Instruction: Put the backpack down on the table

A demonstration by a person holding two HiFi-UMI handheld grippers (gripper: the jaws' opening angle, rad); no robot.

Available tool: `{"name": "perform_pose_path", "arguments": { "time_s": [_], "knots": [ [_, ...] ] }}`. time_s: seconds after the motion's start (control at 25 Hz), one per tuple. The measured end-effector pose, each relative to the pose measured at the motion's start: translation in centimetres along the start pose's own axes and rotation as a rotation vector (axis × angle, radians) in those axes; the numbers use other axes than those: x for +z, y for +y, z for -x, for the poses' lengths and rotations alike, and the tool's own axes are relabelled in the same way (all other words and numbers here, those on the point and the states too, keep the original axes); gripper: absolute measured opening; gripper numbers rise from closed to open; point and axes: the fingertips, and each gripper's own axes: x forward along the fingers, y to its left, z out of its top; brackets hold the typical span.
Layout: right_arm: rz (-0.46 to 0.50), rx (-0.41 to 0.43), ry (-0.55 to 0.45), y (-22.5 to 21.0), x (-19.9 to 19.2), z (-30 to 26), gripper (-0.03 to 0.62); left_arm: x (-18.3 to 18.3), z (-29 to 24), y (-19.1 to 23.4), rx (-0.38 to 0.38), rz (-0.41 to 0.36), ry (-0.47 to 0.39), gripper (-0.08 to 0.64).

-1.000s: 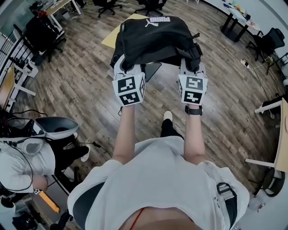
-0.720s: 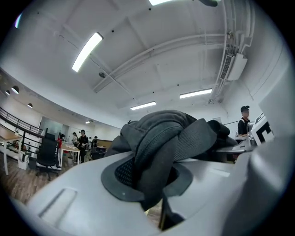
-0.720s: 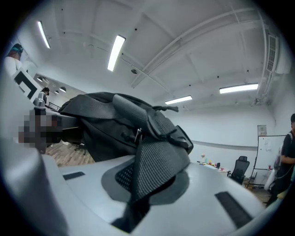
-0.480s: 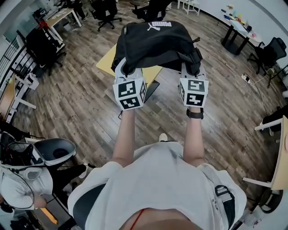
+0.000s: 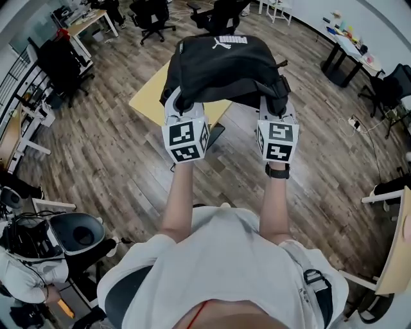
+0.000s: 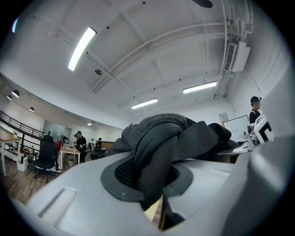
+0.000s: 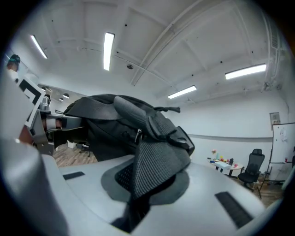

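Observation:
A black backpack (image 5: 225,61) with a white logo hangs in the air between my two grippers, over the near corner of a yellow table (image 5: 146,97). My left gripper (image 5: 179,103) is shut on a dark padded strap (image 6: 154,147) at the bag's left side. At the bag's right side, my right gripper (image 5: 277,104) is shut on a black mesh strap (image 7: 154,159) with a buckle. In the head view the fingertips are hidden under the bag. The bag's bulk fills the middle of both gripper views, with my left gripper (image 6: 154,184) and right gripper (image 7: 140,186) clamped low on the straps.
Wood floor lies all round the yellow table. Black office chairs (image 5: 221,11) stand beyond it, and another chair (image 5: 59,59) and a desk (image 5: 87,20) at the left. A dark flat thing (image 5: 216,133) shows below the table's near edge. A seated person (image 5: 26,279) is at lower left.
Both grippers have carried the backpack forward together. The yellow table has come nearer and more of it shows under the bag. The grips on the straps are unchanged.

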Motion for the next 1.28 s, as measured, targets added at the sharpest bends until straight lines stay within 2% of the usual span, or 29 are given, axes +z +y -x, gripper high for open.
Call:
{"name": "perform_pose_path", "arguments": {
  "time_s": [0.28,0.6,1.04,1.28],
  "knots": [
    [-0.043,0.052,0.039,-0.4,-1.5,-4.3,0.032,-1.7,-3.1,1.2,0.052,-0.012,0.053,0.055],
    [-0.021,0.06,0.09,-0.3,-2.9,-11.4,0.032,-4.5,-8.5,4.1,0.104,-0.025,0.091,0.054],
    [0.007,0.098,0.078,0.8,-0.5,-23.0,0.032,-5.3,-17.0,10.7,0.164,-0.044,0.068,0.055],
    [0.009,0.142,0.075,2.8,0.4,-28.8,0.032,-5.9,-20.6,15.0,0.202,-0.132,0.065,0.055]
  ]
}}
